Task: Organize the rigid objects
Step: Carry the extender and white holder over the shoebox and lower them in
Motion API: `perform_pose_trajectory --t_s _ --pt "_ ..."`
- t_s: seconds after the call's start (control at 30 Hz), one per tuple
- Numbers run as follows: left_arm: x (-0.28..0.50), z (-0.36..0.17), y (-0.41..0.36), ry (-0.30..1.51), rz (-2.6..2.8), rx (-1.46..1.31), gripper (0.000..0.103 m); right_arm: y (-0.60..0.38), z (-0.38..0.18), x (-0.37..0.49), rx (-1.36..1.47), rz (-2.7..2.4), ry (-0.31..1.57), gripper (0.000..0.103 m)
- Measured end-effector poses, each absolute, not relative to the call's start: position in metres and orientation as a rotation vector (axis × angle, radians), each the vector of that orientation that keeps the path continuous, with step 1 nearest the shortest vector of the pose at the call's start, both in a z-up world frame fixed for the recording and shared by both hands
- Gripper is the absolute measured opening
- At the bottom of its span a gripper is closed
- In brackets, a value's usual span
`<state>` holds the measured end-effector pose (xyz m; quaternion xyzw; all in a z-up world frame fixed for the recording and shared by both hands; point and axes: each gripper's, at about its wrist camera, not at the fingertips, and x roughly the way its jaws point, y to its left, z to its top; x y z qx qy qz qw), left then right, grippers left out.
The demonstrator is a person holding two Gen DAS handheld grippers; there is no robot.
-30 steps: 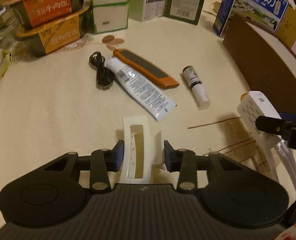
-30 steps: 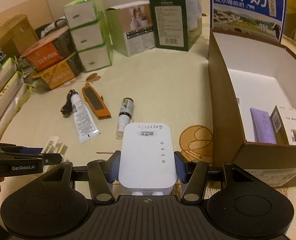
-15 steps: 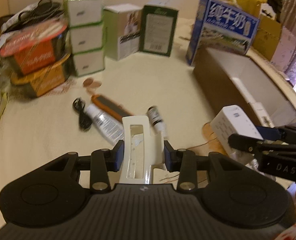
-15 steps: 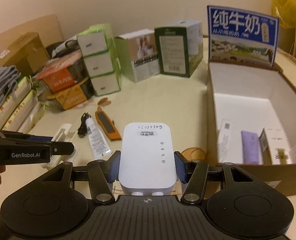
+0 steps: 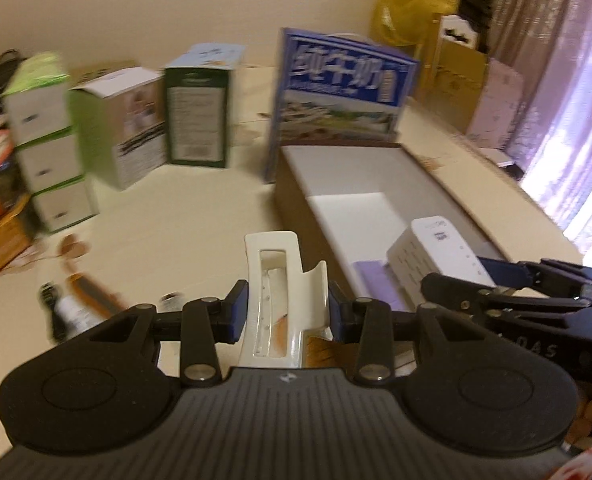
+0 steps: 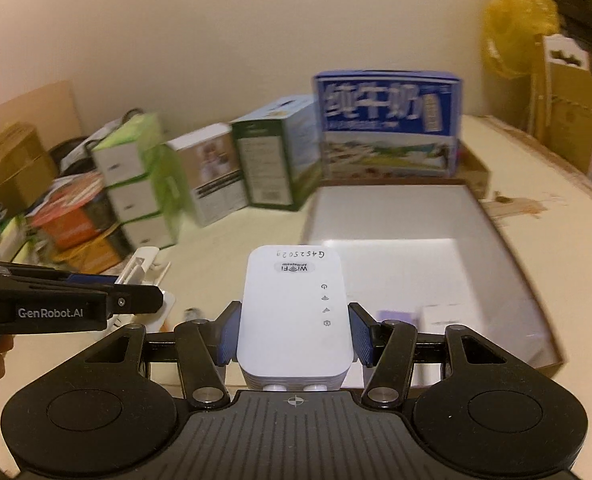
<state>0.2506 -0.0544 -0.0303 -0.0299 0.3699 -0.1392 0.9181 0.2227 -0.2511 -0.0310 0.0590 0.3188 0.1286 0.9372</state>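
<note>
Gripping clip (image 5: 286, 296), repeater (image 6: 294, 312)

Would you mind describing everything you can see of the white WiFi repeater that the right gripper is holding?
The WiFi repeater is a glossy white plastic block with rounded corners. Its top face carries an oval WiFi label, a handwritten code along the far edge and a column of small indicator icons. Two round white stubs show at its near end. The right gripper clamps its two long sides with blue pads. It is held in the air, above the near end of the open cardboard box, and touches nothing else.
</note>
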Motion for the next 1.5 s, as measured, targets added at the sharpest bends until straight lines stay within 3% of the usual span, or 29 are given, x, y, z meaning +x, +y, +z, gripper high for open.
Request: perform_pose_trajectory --t_s 0.6,1.07,1.5 --pt "0.346 -0.05 -0.178 0.804 -0.41 -0.001 0.035 -0.352 -0.051 0.303 0.181 0.162 0.695 0.052" --pt "0.431 -0.098 -0.2 0.891 -0.366 0.073 0.035 -0.353 -0.095 0.388 0.052 0.124 0.808 0.052" --pt "0.462 -0.12 -0.204 0.925 -0.344 0.075 0.035 -0.354 -0.113 0.419 0.069 0.091 0.813 0.052"
